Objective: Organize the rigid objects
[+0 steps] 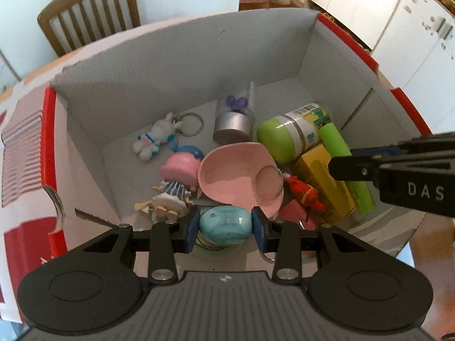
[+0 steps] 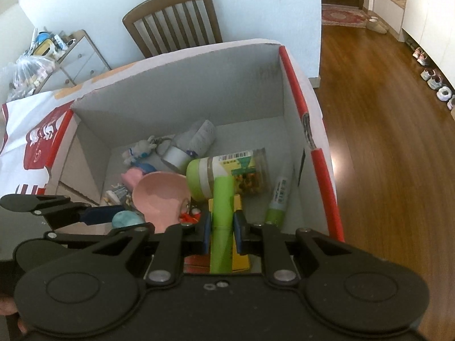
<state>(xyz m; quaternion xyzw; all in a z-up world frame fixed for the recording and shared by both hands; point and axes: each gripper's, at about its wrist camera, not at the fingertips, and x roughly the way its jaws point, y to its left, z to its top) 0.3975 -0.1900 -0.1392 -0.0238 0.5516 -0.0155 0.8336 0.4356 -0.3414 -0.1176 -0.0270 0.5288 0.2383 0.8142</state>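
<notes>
I am lowering two items into the cardboard box point(image 1: 182, 56): my left gripper point(image 1: 224, 227) is clamping a turquoise egg-shaped toy point(image 1: 224, 226), my right gripper point(image 2: 222, 227) a green tube point(image 2: 223, 213). Next I am probably releasing each over free floor near the pink bowl point(image 1: 236, 173).

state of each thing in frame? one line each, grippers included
left gripper: shut on teal egg, over the box
right gripper: shut on green tube, over the box
cardboard box: open, flaps out
pink bowl: in box, tilted
green-lidded jar: lying on its side, lid on
bunny keychain: lying on box floor
</notes>
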